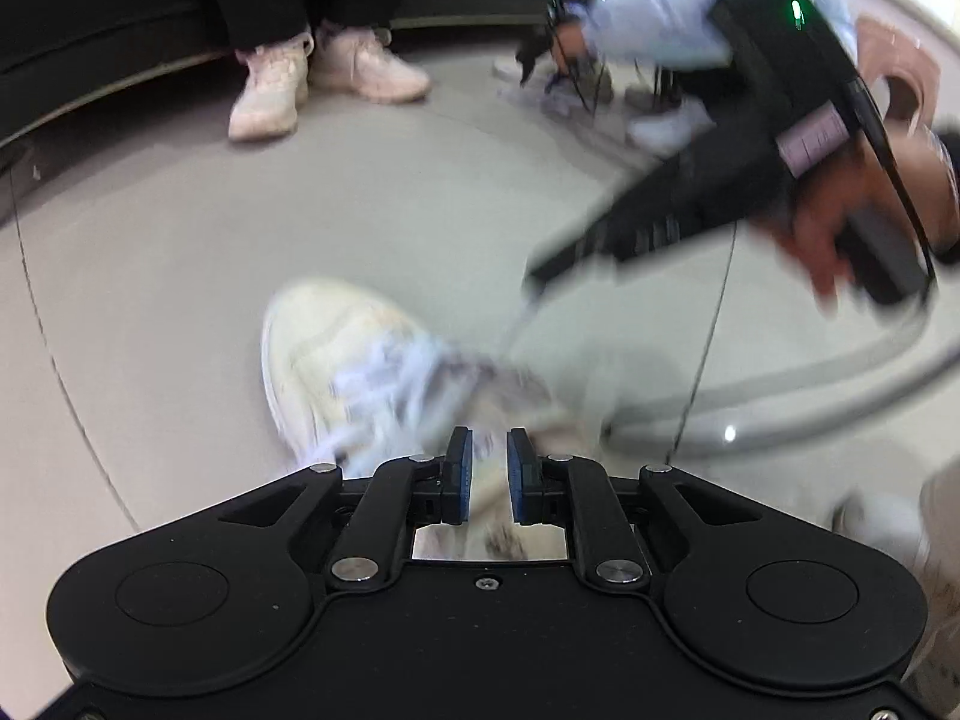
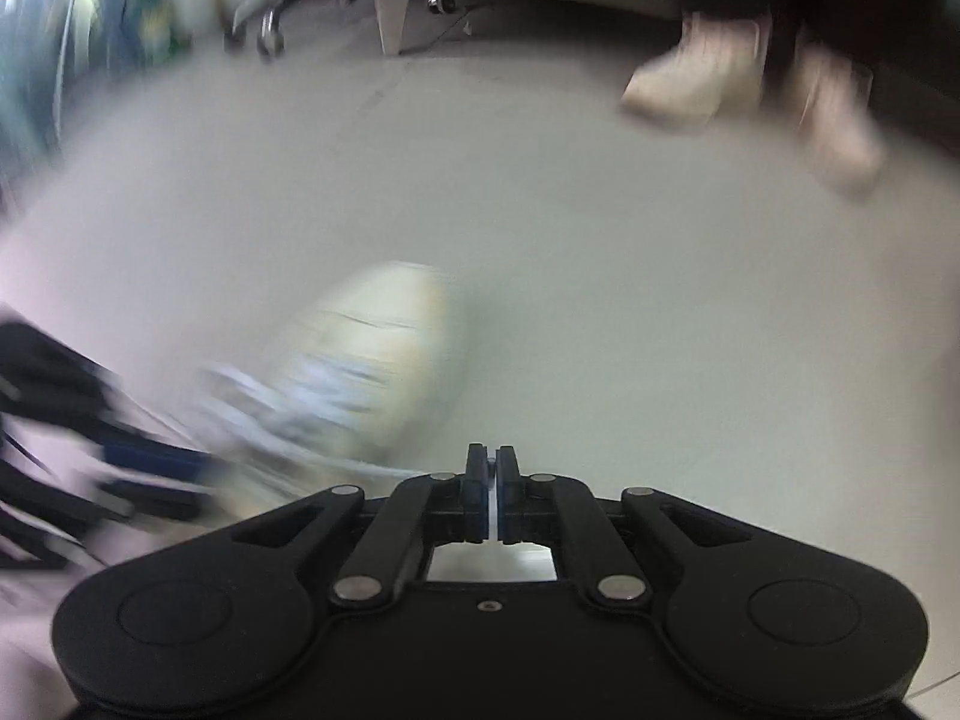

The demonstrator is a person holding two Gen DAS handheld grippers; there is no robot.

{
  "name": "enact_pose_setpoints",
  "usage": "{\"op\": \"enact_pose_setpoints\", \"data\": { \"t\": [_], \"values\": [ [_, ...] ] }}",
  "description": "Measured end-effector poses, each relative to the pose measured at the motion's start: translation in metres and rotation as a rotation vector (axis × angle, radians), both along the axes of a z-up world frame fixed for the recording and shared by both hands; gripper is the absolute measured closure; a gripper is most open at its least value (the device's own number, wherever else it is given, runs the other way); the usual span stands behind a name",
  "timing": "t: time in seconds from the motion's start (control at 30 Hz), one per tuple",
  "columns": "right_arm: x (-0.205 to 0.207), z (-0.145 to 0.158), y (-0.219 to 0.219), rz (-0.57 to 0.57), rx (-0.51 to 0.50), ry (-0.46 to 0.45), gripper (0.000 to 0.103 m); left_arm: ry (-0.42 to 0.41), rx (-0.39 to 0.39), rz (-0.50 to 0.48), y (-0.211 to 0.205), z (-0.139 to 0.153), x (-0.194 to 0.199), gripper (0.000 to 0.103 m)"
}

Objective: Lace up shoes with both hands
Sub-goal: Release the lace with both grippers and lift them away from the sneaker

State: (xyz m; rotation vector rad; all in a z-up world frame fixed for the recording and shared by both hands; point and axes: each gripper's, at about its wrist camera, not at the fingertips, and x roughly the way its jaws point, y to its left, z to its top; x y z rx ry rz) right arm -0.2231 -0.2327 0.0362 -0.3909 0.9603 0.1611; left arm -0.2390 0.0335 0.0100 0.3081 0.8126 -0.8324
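A worn white sneaker [image 1: 336, 354] with pale laces stands on the grey floor, blurred in both views [image 2: 360, 348]. My left gripper [image 1: 490, 468] hovers over the shoe's tongue and collar, its blue pads a small gap apart with nothing pressed between them. My right gripper [image 2: 492, 480] is shut, with a thin white lace [image 2: 384, 471] running from the shoe into its pads. In the left wrist view the right gripper [image 1: 531, 279] comes in from the upper right in a hand [image 1: 828, 222], and the lace [image 1: 510, 330] stretches from its tip down to the shoe.
A seated person's feet in pale sneakers [image 1: 324, 78] rest by a dark sofa [image 1: 90, 12]. Another person's sleeve [image 1: 660, 18] reaches over more shoes at the back. A grey curved tube [image 1: 810, 378] lies to the right. Chair castors [image 2: 270, 36] stand far left.
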Motion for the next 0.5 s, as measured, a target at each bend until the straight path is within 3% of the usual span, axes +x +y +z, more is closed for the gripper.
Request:
{"op": "enact_pose_setpoints", "data": {
  "t": [0.1, 0.23, 0.37, 0.5],
  "values": [
    [-0.005, 0.011, -0.026, 0.002, -0.225, -0.068, 0.101, 0.007, 0.031, 0.053, 0.005, -0.008, -0.003, 0.092],
    [-0.011, 0.025, -0.081, -0.095, -0.487, -0.097, 0.101, 0.033, 0.016, 0.114, 0.012, -0.01, -0.002, 0.092],
    [-0.027, 0.02, -0.121, -0.187, -0.515, -0.048, 0.1, 0.064, 0.011, 0.149, 0.019, -0.014, 0.006, 0.088],
    [-0.036, -0.013, -0.122, -0.165, -0.506, 0.039, 0.101, 0.089, 0.001, 0.173, 0.023, -0.014, 0.009, 0.086]
  ]
}}
